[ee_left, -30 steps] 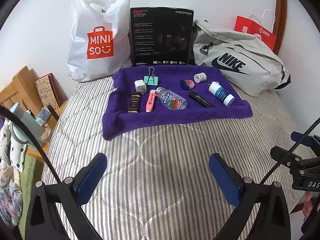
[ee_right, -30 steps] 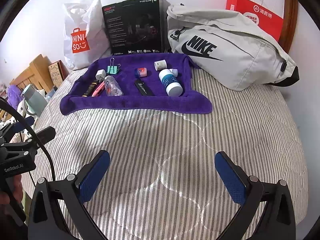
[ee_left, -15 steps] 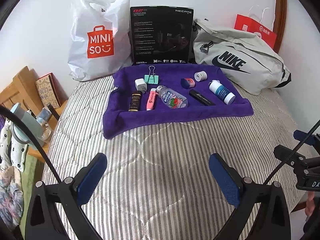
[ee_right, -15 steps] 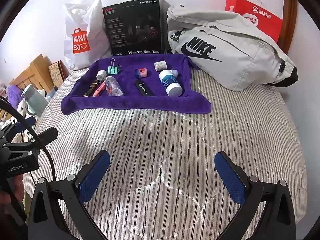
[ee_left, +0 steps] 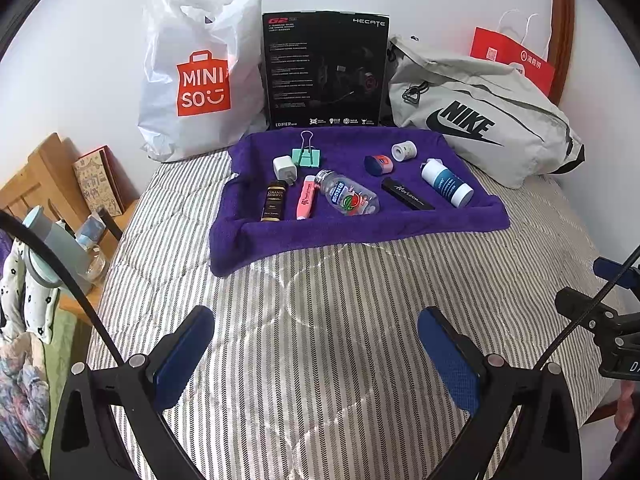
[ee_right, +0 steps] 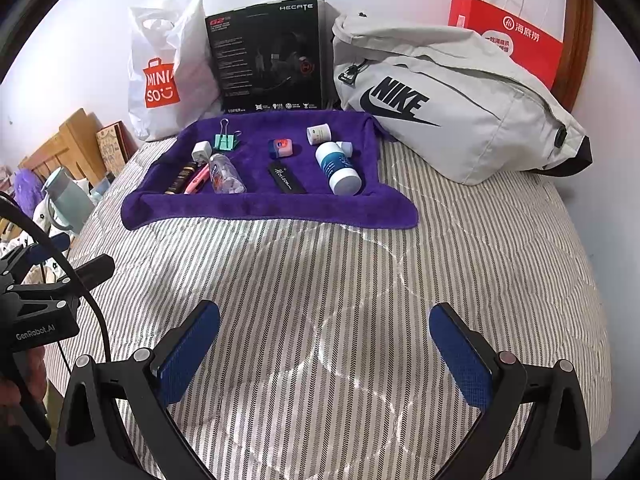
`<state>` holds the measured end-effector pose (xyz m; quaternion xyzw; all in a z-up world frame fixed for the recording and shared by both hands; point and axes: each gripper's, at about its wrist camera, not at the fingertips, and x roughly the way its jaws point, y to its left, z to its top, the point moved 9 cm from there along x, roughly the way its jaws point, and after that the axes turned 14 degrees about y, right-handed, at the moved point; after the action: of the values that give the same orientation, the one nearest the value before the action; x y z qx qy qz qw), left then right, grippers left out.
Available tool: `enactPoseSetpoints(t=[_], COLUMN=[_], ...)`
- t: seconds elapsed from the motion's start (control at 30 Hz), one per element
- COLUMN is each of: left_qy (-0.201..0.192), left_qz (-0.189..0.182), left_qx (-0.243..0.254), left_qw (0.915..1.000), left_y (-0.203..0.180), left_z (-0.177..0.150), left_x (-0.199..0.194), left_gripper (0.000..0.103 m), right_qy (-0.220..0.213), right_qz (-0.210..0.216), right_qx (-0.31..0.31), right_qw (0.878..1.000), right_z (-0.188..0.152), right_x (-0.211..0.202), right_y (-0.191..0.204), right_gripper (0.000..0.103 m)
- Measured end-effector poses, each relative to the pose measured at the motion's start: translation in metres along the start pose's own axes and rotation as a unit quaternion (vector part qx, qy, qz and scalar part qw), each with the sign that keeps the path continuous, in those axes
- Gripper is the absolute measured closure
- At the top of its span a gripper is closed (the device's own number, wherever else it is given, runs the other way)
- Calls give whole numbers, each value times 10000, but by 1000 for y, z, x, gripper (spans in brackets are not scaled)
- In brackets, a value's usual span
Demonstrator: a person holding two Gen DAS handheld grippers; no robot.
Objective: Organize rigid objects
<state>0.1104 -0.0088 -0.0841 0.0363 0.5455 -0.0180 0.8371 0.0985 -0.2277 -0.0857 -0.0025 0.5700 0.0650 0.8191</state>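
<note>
Each black hand-held gripper (ee_left: 316,344) carries blue textured pads (ee_left: 450,356), silver screws.

MINISO on the white plastic bag (ee_left: 196,80), HECATE and EDIFIER on the black box (ee_left: 325,68), NIKE across the grey bag (ee_left: 472,120), GRAND RESERVE on the brown bottle (ee_left: 274,201), GenRobot.AI on the left gripper (ee_right: 60,276).

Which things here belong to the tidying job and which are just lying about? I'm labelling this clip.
Job: on the purple towel: charger, binder clip, brown tube, pink tube, clear bottle, black case, white bottle, tape roll, sharpener.

Lying about: Miniso bag, black box, Nike bag, red bag.
</note>
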Motion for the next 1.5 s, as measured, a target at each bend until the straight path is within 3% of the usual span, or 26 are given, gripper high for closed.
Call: enactPoseSetpoints(t=[1.5], left_qy=[8], left_qz=[4], left_qx=[9], left_qw=[10000], left_y=[4], left_z=[0], left_x=[1], left_gripper=[0], right_qy=[22], right_qz=[-45], right_qx=[-21], right_qw=[10000], right_z=[-3], right_x=[0], right_y=[-5], right_gripper=[0])
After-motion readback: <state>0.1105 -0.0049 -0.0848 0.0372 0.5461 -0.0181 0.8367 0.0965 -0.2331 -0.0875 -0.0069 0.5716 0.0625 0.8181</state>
